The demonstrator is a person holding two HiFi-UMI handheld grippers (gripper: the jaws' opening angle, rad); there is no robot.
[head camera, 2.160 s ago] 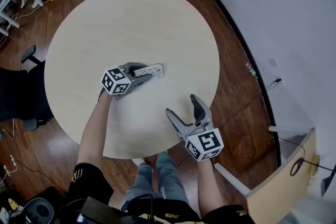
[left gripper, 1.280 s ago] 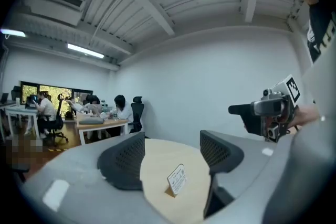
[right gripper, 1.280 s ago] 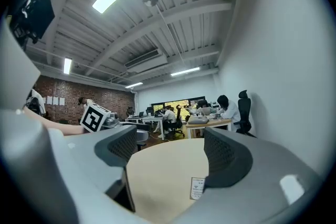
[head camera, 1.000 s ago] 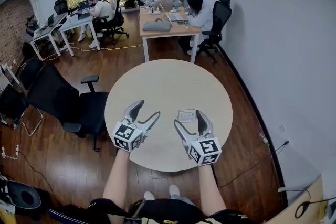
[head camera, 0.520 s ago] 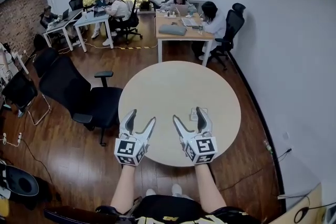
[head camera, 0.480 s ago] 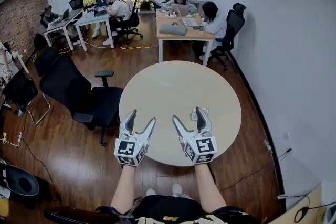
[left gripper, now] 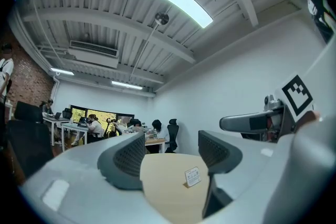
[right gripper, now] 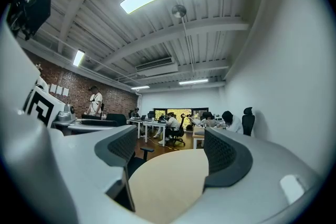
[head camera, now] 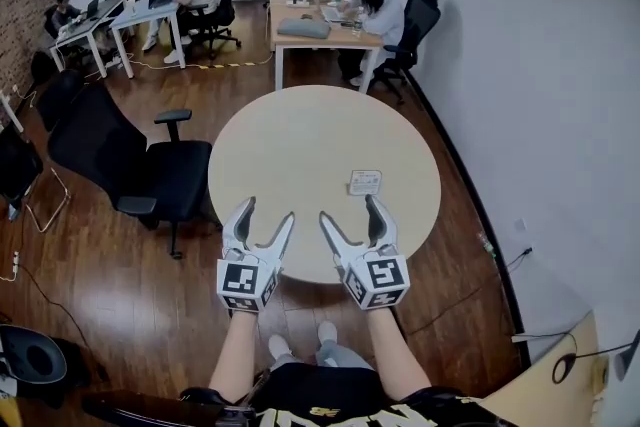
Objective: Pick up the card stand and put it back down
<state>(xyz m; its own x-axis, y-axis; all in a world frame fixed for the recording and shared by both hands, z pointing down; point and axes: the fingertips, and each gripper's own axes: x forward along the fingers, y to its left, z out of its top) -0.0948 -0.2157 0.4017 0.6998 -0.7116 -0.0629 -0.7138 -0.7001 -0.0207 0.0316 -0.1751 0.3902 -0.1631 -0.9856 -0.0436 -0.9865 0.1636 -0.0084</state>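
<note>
The card stand [head camera: 365, 182], a small white card in a low holder, stands by itself on the right part of the round beige table [head camera: 300, 130]. Both grippers hover over the table's near edge, short of the stand. My left gripper [head camera: 265, 213] is open with nothing between its fingers; its jaws have just closed a little. My right gripper [head camera: 349, 211] is open and empty too, its tips a short way in front of the stand. In the left gripper view the card stand [left gripper: 192, 176] shows small between the open jaws, farther out on the table [left gripper: 168, 186]. The right gripper view shows only bare table [right gripper: 168, 181].
A black office chair [head camera: 150, 175] stands against the table's left side. People sit at desks [head camera: 310, 20] at the back of the room. A white wall runs along the right. Wooden floor [head camera: 120, 285] surrounds the table.
The left gripper, earlier at the card stand, has let go. Both grippers have drawn back toward the table's near edge. The stand stays on the table.
</note>
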